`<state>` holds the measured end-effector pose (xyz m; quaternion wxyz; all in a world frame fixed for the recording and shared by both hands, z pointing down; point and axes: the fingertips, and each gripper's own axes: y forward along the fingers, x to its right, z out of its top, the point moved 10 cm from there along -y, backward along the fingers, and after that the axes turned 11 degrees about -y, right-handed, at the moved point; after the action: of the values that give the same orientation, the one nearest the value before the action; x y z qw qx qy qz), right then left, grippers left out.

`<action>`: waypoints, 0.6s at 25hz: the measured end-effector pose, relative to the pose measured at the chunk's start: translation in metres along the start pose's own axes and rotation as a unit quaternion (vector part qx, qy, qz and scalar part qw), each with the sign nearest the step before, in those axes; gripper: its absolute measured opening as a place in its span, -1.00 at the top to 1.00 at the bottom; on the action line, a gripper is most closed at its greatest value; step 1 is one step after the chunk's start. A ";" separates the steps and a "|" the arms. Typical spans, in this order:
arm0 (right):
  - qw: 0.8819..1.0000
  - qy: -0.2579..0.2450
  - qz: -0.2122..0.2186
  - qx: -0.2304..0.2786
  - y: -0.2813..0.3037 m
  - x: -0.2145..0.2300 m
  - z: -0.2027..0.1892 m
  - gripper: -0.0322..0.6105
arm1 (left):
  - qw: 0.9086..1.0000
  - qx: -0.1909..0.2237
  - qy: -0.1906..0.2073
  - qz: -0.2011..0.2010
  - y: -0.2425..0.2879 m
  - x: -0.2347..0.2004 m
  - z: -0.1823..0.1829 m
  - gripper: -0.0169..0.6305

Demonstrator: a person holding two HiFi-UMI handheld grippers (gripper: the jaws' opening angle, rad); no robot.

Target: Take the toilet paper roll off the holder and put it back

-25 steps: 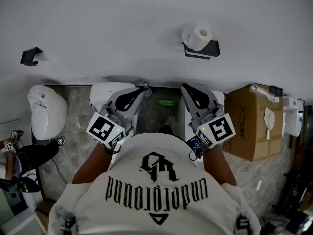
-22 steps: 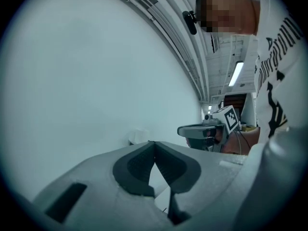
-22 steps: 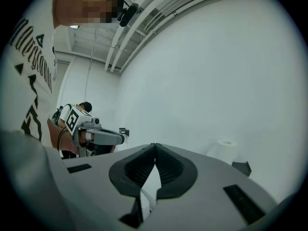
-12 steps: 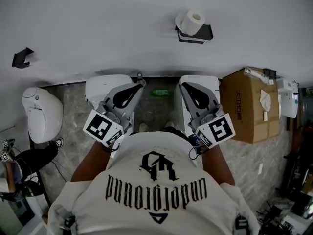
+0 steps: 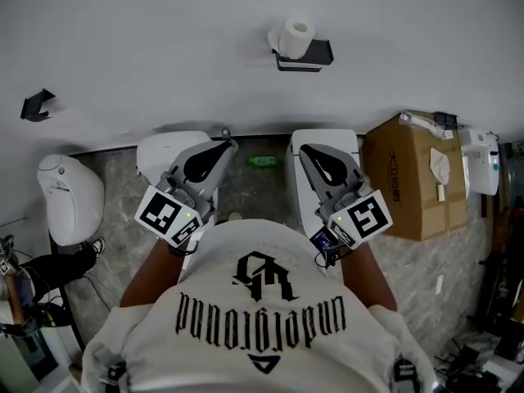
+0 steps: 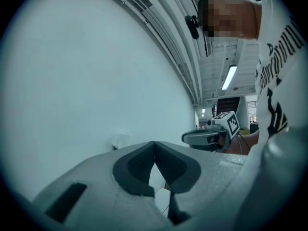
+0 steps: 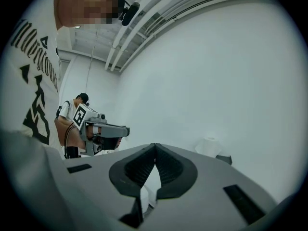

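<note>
The roll [image 5: 296, 36] sits upright on the dark holder [image 5: 309, 56], which is fixed to the white wall [image 5: 164, 47]. The wall is bare on every side of it, and the only other fitting is a small black bracket [image 5: 37, 105] far off to the left. Both grippers are held close to the person's chest, well short of the roll. The left gripper [image 5: 228, 144] has its jaws clenched together on nothing, their tips meeting in its own view. The right gripper [image 5: 304, 149] is likewise closed and empty. The roll stands up and to the right of both, nearer the right gripper. Below them two white fixtures stand against the wall's foot, one [image 5: 168, 147] under the left gripper and one [image 5: 326, 142] under the right. A strip of grey stone floor [image 5: 254, 188] lies open between them, with a green bottle [image 5: 262, 161] near the wall. A cardboard box [image 5: 409, 182] stands just beside the right fixture, bounding that side, and a toilet [image 5: 70, 196] stands apart at the left. The shirt [image 5: 262, 318] bears the word "underground", upside down in the head view. The box carries dark print too small to read. Each gripper's cube shows a black-and-white square marker.
</note>
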<state>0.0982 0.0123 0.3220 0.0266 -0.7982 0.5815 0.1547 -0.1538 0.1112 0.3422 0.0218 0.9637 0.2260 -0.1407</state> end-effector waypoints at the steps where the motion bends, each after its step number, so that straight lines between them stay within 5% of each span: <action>1: 1.000 0.001 0.002 0.000 -0.008 0.003 -0.002 0.86 | 1.000 -0.001 0.001 -0.001 0.005 0.007 -0.002 0.91; 15: 0.999 0.013 0.030 0.015 -0.108 0.032 -0.030 0.86 | 1.000 -0.004 0.002 -0.004 0.044 0.109 -0.034 0.91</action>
<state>0.2148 0.0105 0.3271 0.0265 -0.7816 0.6082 0.1360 -0.0316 0.1220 0.3436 0.0243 0.9629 0.2309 -0.1379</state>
